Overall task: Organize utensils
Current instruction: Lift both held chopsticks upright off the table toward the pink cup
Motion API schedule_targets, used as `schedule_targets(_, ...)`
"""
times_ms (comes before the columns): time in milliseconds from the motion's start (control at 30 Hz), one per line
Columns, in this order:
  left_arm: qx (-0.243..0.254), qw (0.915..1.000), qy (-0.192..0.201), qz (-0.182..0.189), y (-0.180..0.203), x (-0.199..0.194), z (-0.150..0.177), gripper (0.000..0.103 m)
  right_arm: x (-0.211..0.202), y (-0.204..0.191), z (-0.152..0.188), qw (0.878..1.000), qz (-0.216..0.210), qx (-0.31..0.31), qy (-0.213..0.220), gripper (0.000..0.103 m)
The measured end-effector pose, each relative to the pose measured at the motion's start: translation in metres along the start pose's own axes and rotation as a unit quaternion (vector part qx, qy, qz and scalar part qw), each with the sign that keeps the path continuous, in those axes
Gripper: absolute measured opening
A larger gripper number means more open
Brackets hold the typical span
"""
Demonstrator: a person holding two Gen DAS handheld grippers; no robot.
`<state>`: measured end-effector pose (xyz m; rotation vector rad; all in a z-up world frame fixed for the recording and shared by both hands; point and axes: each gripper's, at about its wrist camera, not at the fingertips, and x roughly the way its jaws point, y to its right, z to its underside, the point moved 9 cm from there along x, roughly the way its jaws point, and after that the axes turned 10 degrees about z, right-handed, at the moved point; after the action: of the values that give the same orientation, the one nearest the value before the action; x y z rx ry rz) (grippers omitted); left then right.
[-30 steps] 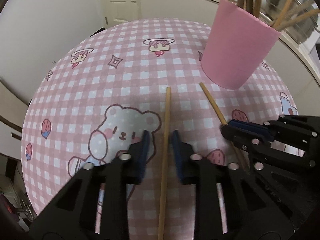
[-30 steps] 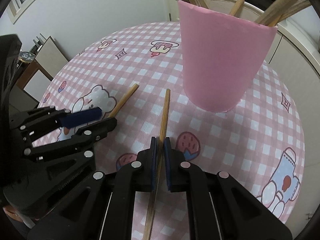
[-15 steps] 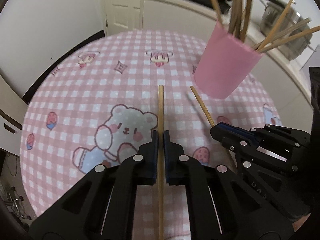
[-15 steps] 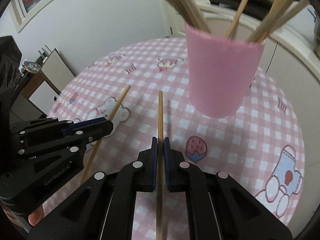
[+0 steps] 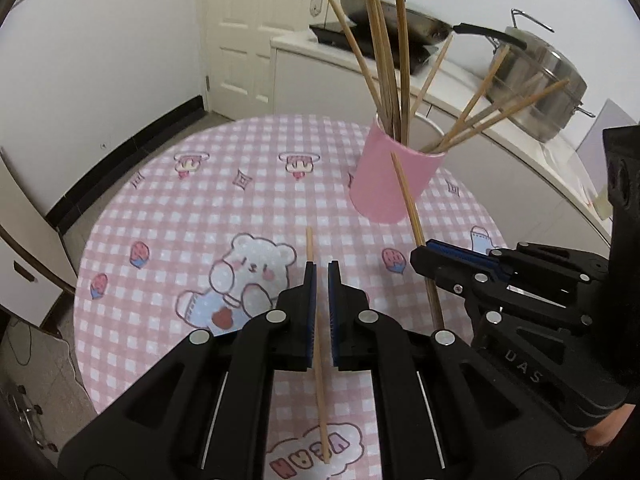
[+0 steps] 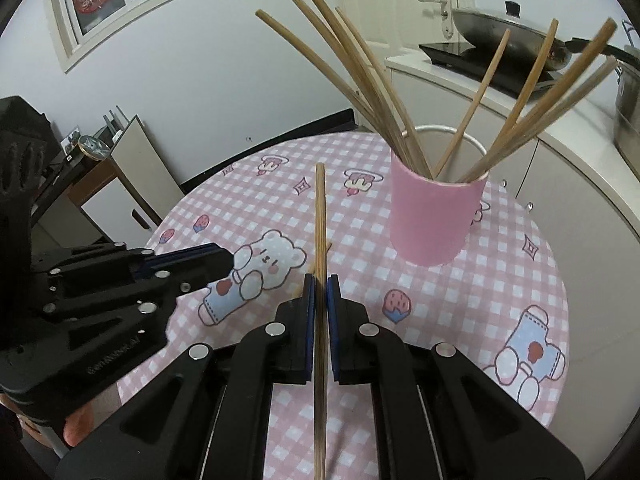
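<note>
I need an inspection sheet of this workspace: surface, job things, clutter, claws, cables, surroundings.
Surface: round table under a pink checked cloth with bear prints.
Job's things: pink cup standing upright, holding many wooden chopsticks; one chopstick in the left claw, another chopstick in the right claw.
Clutter: nothing seen on the cloth.
Claws: left claw shut on its chopstick; right claw shut on its chopstick.
Cables: a thin cable on the floor.
Surroundings: counter with wok and steel pot; white door.
</note>
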<state>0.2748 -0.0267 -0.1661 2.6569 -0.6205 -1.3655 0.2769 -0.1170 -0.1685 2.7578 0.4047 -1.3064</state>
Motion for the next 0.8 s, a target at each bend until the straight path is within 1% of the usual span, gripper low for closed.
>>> schedule_targets(133, -0.001, 0.9997, -0.022, -0.007, 0.004, 0.011, 0.011, 0.007, 0.010, 0.005, 0.009, 1.000, -0.002, 0.009, -0.018, 0.005)
schedule_targets(300, -0.014, 0.9984, -0.053, -0.013, -0.008, 0.036, 0.020, 0.007, 0.021, 0.014, 0.019, 0.999, -0.006, 0.019, -0.038, 0.005)
schedule_targets(433, -0.020, 0.9969, -0.074, -0.017, -0.013, 0.057, 0.025, 0.007, 0.038, 0.019, 0.026, 0.998, -0.009, 0.022, -0.055, 0.005)
schedule_targets(533, -0.020, 0.9957, -0.087, -0.025, -0.017, 0.069, 0.028, 0.007, 0.047, 0.023, 0.029, 0.998, -0.011, 0.025, -0.063, 0.005)
schedule_targets(700, -0.026, 0.9943, -0.101, -0.026, -0.021, 0.084, 0.031, 0.007, 0.059, 0.032, 0.033, 0.997, -0.013, 0.031, -0.075, 0.005)
schedule_targets(733, -0.023, 0.9947, -0.097, -0.025, -0.020, 0.084, 0.030, 0.020, 0.061, 0.034, 0.033, 0.996, -0.013, 0.032, -0.077, 0.005)
schedule_targets(767, -0.023, 0.9947, -0.097, -0.027, -0.020, 0.085, 0.029, 0.050, 0.063, 0.035, 0.034, 0.996, -0.013, 0.032, -0.079, 0.005)
schedule_targets(800, -0.023, 0.9951, -0.092, -0.027, -0.020, 0.085, 0.028, 0.062, 0.065, 0.037, 0.034, 0.996, -0.014, 0.032, -0.080, 0.005)
